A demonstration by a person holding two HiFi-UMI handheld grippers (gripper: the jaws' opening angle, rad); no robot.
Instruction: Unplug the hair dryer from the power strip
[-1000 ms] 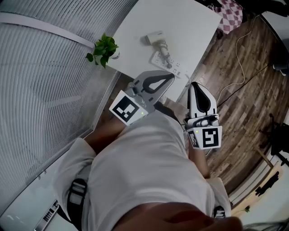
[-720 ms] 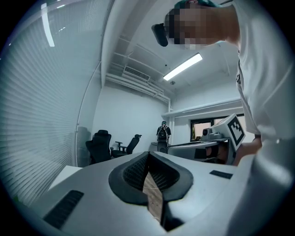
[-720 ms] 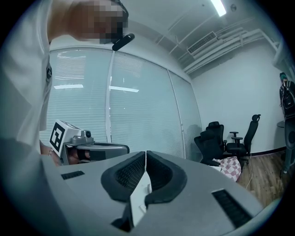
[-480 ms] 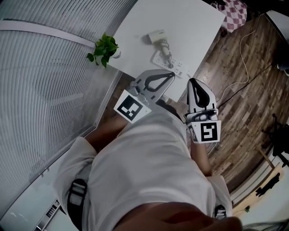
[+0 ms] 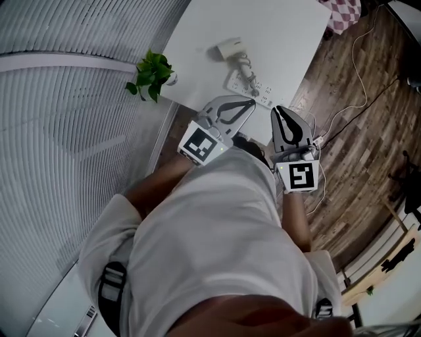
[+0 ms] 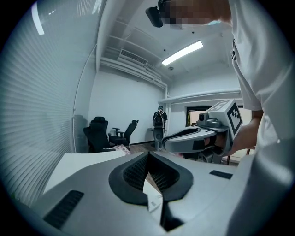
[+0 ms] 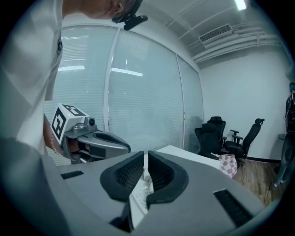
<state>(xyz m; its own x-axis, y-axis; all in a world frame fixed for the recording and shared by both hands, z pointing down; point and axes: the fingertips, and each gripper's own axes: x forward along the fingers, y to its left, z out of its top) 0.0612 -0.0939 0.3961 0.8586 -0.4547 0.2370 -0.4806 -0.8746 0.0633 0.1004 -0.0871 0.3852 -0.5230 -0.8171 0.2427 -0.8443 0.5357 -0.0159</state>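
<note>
A white hair dryer (image 5: 231, 51) lies on the white table (image 5: 276, 33), its cord leading to the white power strip (image 5: 253, 87) near the table's front edge. My left gripper (image 5: 247, 104) hangs just short of that edge, close to the strip, with its jaws together and nothing in them. My right gripper (image 5: 279, 112) is beside it, to the right, also shut and empty. In the left gripper view, the pads (image 6: 159, 173) meet at the tip. In the right gripper view, part of the strip (image 7: 139, 188) shows below the closed jaws.
A small potted plant (image 5: 152, 74) stands on the table's left corner. Ribbed blinds (image 5: 59, 131) run along the left. White cables (image 5: 358, 62) trail over the wood floor on the right, near a checked cloth (image 5: 345, 12). Office chairs (image 7: 216, 133) and a standing person (image 6: 160, 120) are far off.
Both grippers have moved closer to the table's front edge and the power strip. Their jaws have stayed together.
</note>
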